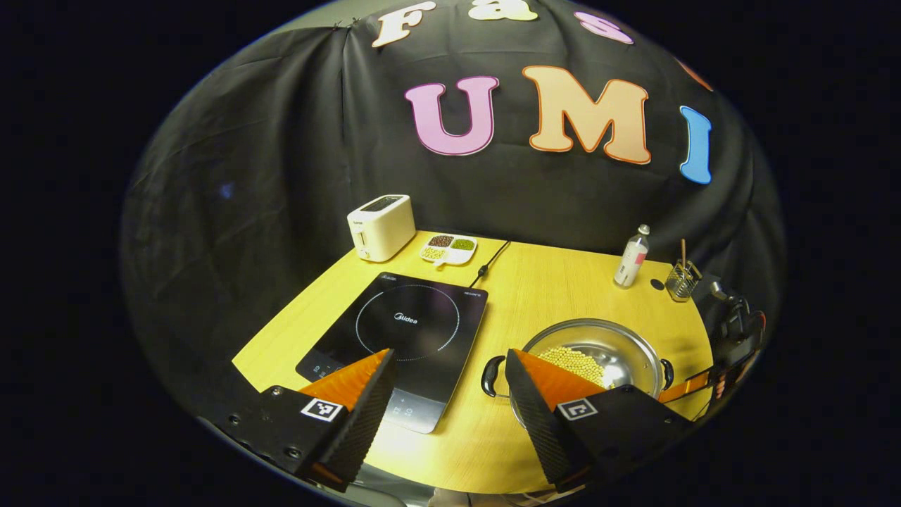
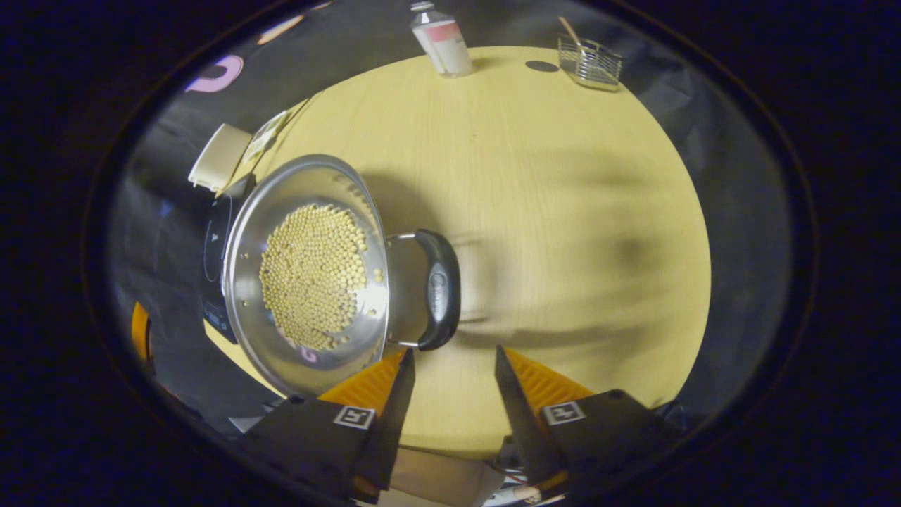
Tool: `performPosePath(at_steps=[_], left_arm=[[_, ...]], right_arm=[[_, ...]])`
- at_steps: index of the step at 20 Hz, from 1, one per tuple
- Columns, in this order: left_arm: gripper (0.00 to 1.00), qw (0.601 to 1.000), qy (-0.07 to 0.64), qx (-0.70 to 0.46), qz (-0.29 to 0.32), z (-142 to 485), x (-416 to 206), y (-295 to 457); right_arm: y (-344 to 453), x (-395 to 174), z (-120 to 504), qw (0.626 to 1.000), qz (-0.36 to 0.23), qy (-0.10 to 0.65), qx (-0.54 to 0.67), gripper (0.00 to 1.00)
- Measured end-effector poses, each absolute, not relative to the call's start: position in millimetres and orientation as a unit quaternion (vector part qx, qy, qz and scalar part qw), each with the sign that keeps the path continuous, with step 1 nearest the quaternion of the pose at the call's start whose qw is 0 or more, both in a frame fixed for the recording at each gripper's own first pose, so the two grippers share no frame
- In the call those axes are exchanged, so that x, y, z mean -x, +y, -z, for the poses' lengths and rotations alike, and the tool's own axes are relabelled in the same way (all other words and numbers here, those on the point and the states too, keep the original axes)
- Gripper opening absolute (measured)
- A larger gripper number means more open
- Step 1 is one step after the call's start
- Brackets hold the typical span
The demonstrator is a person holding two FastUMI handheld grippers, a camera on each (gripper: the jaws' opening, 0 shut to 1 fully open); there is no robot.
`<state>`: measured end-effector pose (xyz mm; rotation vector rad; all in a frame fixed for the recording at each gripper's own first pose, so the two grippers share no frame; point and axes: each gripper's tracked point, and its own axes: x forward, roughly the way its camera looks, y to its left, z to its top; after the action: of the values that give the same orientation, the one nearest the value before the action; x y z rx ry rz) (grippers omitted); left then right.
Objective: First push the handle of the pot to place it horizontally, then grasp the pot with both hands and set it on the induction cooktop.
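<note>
A shiny steel pot (image 2: 310,274) with two dark loop handles (image 2: 438,289) holds a layer of yellow beans (image 2: 313,274) and sits on the tabletop (image 2: 563,211) beside the induction cooktop (image 1: 412,338). Both the left tongs (image 1: 449,355) and right tongs (image 2: 454,362) are spread open, gripping nothing.

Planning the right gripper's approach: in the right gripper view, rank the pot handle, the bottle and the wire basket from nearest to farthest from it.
1. Pot handle: just ahead of the open right gripper, slightly left.
2. and 3. Bottle and wire basket: both at the table's far edge, bottle ahead, basket to the right; too close to call.
</note>
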<state>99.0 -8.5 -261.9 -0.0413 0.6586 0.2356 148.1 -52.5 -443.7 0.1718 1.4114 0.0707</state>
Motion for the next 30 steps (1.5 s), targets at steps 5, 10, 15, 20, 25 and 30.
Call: performPosePath(at_steps=[5, 10, 15, 20, 25, 30], left_arm=[[0.95, 0.931, 0.353, 0.039, -0.078, 286, -108, -30], [0.95, 0.913, 0.402, 0.057, -0.022, 316, -124, -52], [0.95, 0.883, 0.462, 0.076, 0.036, 353, -139, -66], [0.92, 0.839, 0.535, 0.086, 0.056, 395, -143, -64], [0.92, 0.804, 0.586, 0.087, 0.047, 425, -145, -60], [0.92, 0.774, 0.624, 0.096, 0.046, 444, -140, -61]], right_arm=[[-42, -163, 413, 0.774, -0.042, 0.612, -0.159, 0.94], [-33, -183, 413, 0.780, -0.050, 0.600, -0.172, 1.00], [-28, -197, 432, 0.771, -0.050, 0.612, -0.170, 0.93], [-26, -202, 449, 0.762, -0.051, 0.624, -0.165, 1.00], [-23, -210, 466, 0.751, -0.045, 0.636, -0.173, 0.92], [-20, -208, 483, 0.740, -0.049, 0.651, -0.162, 0.97]])
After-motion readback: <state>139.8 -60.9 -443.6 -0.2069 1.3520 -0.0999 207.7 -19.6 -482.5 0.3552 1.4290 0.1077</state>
